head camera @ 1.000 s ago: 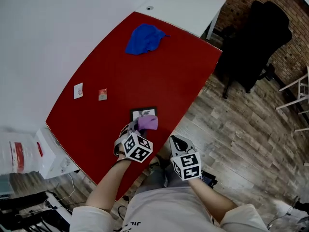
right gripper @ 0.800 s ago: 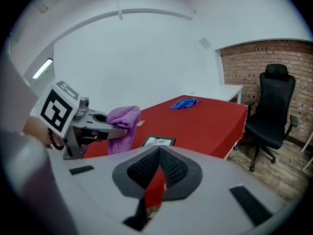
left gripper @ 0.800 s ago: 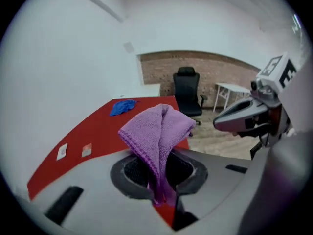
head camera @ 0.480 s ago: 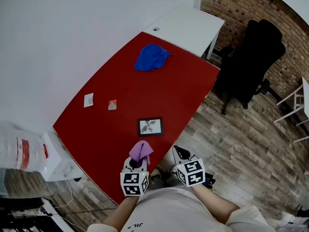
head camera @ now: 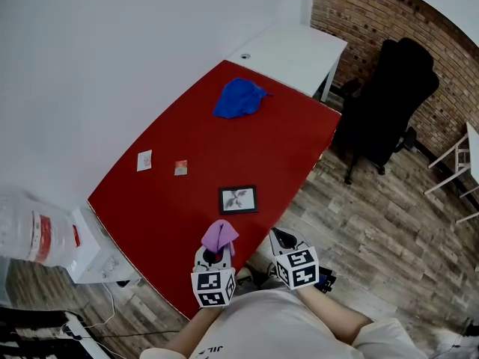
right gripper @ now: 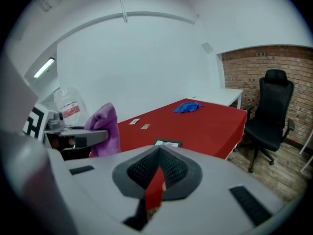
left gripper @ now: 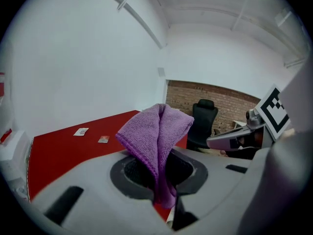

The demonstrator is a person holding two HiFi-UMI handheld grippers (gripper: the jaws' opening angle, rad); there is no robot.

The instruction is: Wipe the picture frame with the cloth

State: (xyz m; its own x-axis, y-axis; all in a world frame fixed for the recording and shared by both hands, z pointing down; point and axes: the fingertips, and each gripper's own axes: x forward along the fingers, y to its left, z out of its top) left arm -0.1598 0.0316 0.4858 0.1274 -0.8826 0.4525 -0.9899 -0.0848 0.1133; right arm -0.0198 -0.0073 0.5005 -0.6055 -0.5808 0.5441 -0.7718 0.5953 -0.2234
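A small black picture frame (head camera: 238, 199) lies flat on the red table (head camera: 269, 148), near its front edge. My left gripper (head camera: 215, 253) hovers at that edge, short of the frame, and is shut on a purple cloth (head camera: 219, 235). The cloth (left gripper: 157, 136) stands up in a fold from between the pads. My right gripper (head camera: 279, 239) hangs just off the table edge to the right, shut with nothing in it. In the right gripper view the frame (right gripper: 167, 143) shows beyond the closed jaws, with the purple cloth (right gripper: 104, 127) at left.
A crumpled blue cloth (head camera: 239, 98) lies at the far end of the table, and two small cards (head camera: 144, 160) (head camera: 180, 167) lie at its left side. A black office chair (head camera: 389, 99) stands to the right. A white desk (head camera: 296, 49) adjoins the far end. A water bottle (head camera: 30, 230) stands at left.
My left gripper has drawn back with the purple cloth from the picture frame toward the table's front edge. The frame now lies uncovered. The right gripper has barely moved.
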